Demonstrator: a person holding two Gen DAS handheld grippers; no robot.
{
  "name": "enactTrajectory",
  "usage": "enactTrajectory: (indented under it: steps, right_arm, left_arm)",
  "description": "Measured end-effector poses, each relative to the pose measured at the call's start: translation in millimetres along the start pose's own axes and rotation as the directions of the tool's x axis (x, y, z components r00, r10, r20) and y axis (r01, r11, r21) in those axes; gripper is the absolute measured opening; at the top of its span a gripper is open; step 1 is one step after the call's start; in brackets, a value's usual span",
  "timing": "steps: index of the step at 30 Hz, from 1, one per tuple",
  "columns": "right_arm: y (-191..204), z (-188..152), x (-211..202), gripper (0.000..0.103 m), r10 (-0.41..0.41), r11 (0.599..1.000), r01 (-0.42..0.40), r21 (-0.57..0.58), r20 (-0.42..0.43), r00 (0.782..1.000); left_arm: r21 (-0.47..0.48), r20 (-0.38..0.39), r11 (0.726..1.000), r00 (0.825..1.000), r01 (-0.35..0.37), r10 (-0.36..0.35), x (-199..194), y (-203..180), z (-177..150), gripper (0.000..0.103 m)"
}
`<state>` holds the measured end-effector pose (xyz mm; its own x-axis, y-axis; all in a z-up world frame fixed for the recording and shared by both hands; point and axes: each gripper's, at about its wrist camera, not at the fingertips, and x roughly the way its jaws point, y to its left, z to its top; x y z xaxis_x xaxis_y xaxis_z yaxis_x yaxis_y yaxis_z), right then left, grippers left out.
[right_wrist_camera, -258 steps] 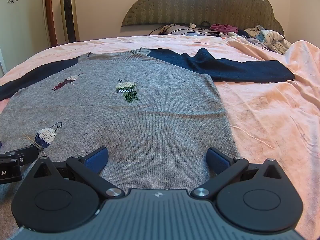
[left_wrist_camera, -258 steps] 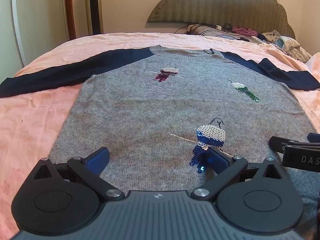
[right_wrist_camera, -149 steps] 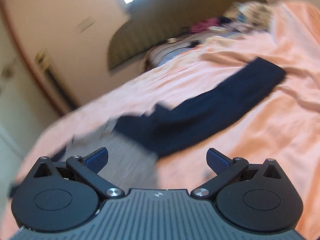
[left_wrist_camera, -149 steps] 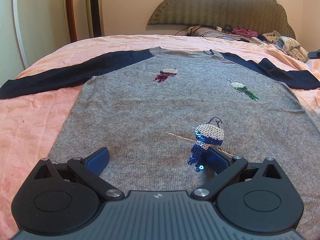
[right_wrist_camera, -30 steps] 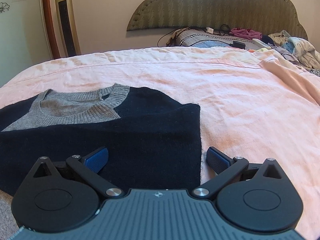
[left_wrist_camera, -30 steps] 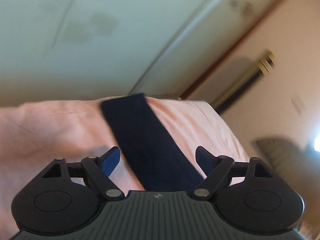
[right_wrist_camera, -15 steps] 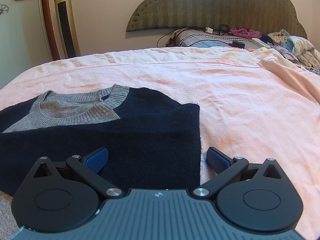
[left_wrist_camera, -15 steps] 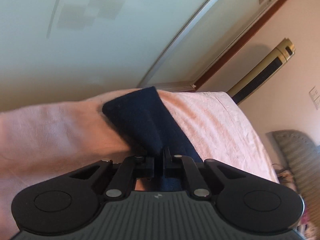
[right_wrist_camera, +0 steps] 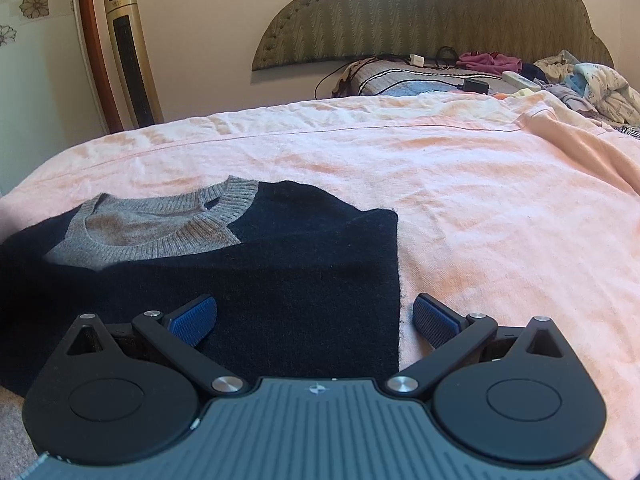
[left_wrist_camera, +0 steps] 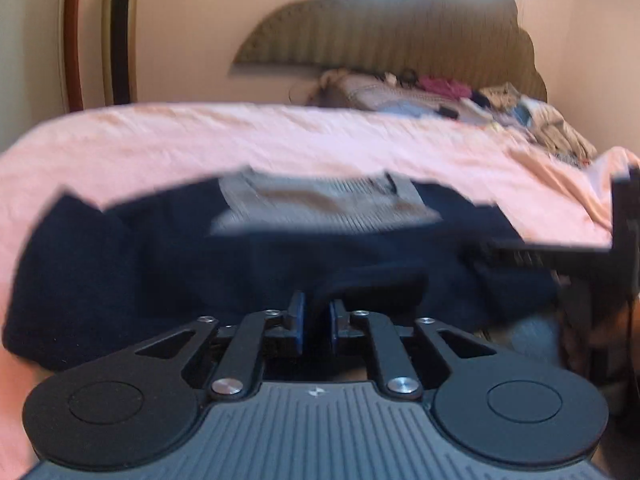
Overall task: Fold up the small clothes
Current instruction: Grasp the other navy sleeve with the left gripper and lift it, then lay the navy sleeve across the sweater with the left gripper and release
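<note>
Left gripper (left_wrist_camera: 316, 322), jaws just eased slightly, clamped on navy sleeve (left_wrist_camera: 372, 280), now carried across sweater (right_wrist_camera: 248, 280) at bed (right_wrist_camera: 480, 200) centre; right gripper (right_wrist_camera: 314, 322) apart at 6 o'clock. Second sleeve fold nearly done.

Sweater (right_wrist_camera: 280, 280) on bed (right_wrist_camera: 480, 200), pillows (right_wrist_camera: 420, 80) behind.

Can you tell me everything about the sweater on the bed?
The sweater is knitted and soft-looking, with a grey ribbed collar and dark navy sleeves. It lies flat on the pink bedspread. Both sleeves are folded across its front, hiding most of the grey. The left gripper pinches one navy sleeve, its jaws just easing apart.
</note>
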<state>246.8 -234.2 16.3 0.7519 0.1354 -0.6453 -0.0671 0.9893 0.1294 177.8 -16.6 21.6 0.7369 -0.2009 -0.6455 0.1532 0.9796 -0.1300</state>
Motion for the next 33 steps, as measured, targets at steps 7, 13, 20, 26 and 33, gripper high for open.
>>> enactTrajectory:
  steps: [7, 13, 20, 26, 33]
  right_arm:
    - [-1, 0, 0, 0.103, 0.003, 1.000, -0.003, 0.002, 0.001, 1.000]
    - [4, 20, -15, 0.103, 0.015, 0.995, -0.010, 0.100, -0.047, 0.999]
    - [59, 33, -21, 0.098, 0.448, 0.873, -0.394, 0.286, -0.156, 0.880]
    - [95, 24, 7, 0.074, 0.448, 0.880, -0.375, 0.292, -0.243, 0.861]
    - [109, 36, -6, 0.013, 0.410, 0.912, -0.393, 0.119, -0.251, 0.877]
  left_arm:
    - [-0.146, 0.180, 0.988, 0.983, 0.050, -0.023, -56, 39, -44, 0.091]
    - [-0.333, 0.196, 0.942, 0.980, 0.034, 0.034, -54, 72, -65, 0.097]
    - [-0.339, 0.178, 0.940, 0.984, 0.036, 0.027, -51, 76, -62, 0.099]
    - [-0.346, 0.184, 0.937, 0.983, 0.042, 0.024, -52, 76, -62, 0.099]
    - [-0.350, 0.189, 0.936, 0.982, 0.047, 0.022, -52, 77, -63, 0.099]
